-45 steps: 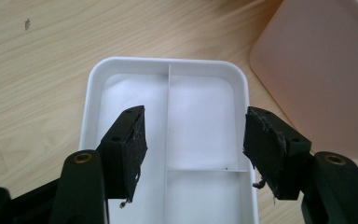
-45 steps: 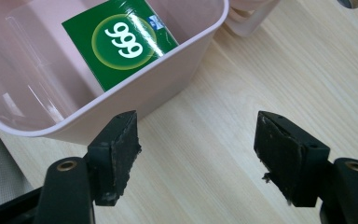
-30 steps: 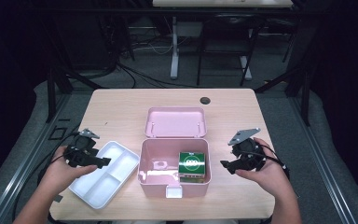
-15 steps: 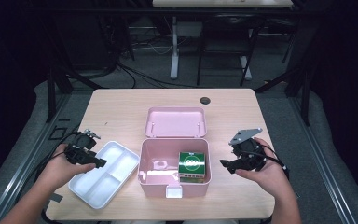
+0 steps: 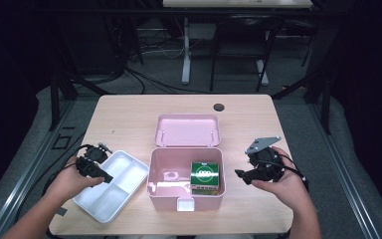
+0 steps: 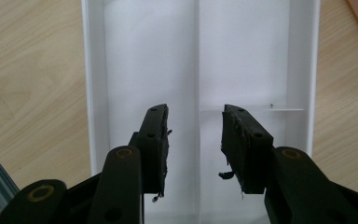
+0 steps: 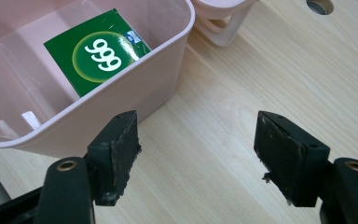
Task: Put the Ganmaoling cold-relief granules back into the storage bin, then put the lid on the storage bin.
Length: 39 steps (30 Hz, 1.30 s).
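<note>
A white divided tray (image 5: 110, 191) lies at the table's left. My left gripper (image 5: 107, 177) hangs over the tray's near-left edge. In the left gripper view its jaws (image 6: 196, 140) straddle the central divider of the tray (image 6: 135, 56); they have just been closing, and the pads do not touch the divider. An open pink box (image 5: 151, 191) sits mid-table with a green "999" carton (image 5: 206, 175) in it. My right gripper (image 5: 239, 174) stands open just right of the box, over bare wood. In the right gripper view the gripper (image 7: 196, 154) is beside the box wall (image 7: 135, 88), with the carton (image 7: 98, 53) inside.
The box's pink lid (image 5: 188, 130) lies flat behind the box and shows as the lid (image 7: 223, 23) in the right gripper view. A round cable hole (image 5: 219, 107) sits near the table's far edge. Bare wood lies right of the box.
My left gripper has sunk toward the white tray and its jaws have narrowed. The right gripper, box and carton have kept still.
</note>
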Each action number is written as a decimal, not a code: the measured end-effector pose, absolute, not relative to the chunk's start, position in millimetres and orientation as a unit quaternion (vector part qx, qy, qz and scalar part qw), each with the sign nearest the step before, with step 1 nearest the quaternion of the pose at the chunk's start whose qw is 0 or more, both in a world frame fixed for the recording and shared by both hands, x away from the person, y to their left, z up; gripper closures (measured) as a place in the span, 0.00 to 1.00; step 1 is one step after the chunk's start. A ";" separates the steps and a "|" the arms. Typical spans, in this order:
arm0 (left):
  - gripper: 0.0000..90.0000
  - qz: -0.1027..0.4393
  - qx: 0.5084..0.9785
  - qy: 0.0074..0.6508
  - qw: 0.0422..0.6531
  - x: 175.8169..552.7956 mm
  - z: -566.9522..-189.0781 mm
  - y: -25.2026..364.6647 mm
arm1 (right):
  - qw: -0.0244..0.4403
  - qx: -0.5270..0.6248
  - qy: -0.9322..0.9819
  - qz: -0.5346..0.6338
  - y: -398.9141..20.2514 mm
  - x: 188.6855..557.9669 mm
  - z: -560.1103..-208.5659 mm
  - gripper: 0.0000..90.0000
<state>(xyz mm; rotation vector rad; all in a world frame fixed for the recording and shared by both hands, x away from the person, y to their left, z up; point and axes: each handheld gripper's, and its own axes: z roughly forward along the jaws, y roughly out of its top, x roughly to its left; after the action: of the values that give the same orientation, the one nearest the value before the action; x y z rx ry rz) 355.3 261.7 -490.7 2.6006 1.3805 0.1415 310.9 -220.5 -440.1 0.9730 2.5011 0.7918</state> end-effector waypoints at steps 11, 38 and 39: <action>0.76 0.035 0.877 0.471 0.087 358.7 -500.5 261.2 | 0.172 0.340 0.879 0.288 -221.2 310.5 -438.9 0.33; 0.88 0.011 0.873 0.484 0.056 366.4 -521.6 257.0 | 0.175 0.339 0.879 0.287 -219.3 308.8 -438.4 0.33; 0.88 0.011 0.873 0.484 0.055 366.6 -521.5 257.0 | 0.175 0.337 0.879 0.288 -219.2 309.3 -438.7 0.33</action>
<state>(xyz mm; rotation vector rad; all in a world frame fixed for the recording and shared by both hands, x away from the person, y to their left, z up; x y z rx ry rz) 366.6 257.0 -521.5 2.6507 1.4689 0.0345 309.3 -219.2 -438.7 0.9543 2.4915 0.8176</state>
